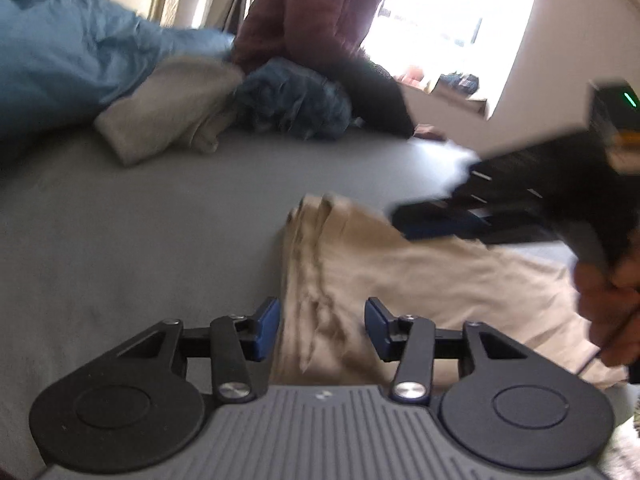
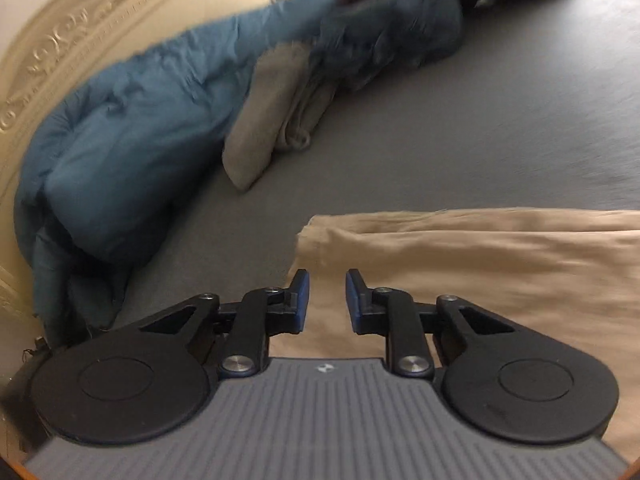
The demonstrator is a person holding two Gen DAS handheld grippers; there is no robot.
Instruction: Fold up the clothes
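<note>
Both grippers over tan garment on grey bed sheet. Left gripper fingers spread wide, blue pads either side of the bunched folded edge of the tan garment, nothing pinched; whether pads touch cloth can't be told. Right gripper fingers also spread, narrower gap, hovering over the near left corner of the same tan garment, nothing clamped. Left wrist view shows the right gripper coming in from the right, blurred, over the garment's far edge, held by a hand at frame right. Garment lies flat-ish, layered folds stacked along its left edge, on the grey sheet. Farther back: folded beige cloth beside a crumpled dark blue garment, both touching a big blue duvet heaped against a carved cream headboard. Left wrist view also shows a person in a maroon top on the bed behind the dark blue garment, bright window beyond.
</note>
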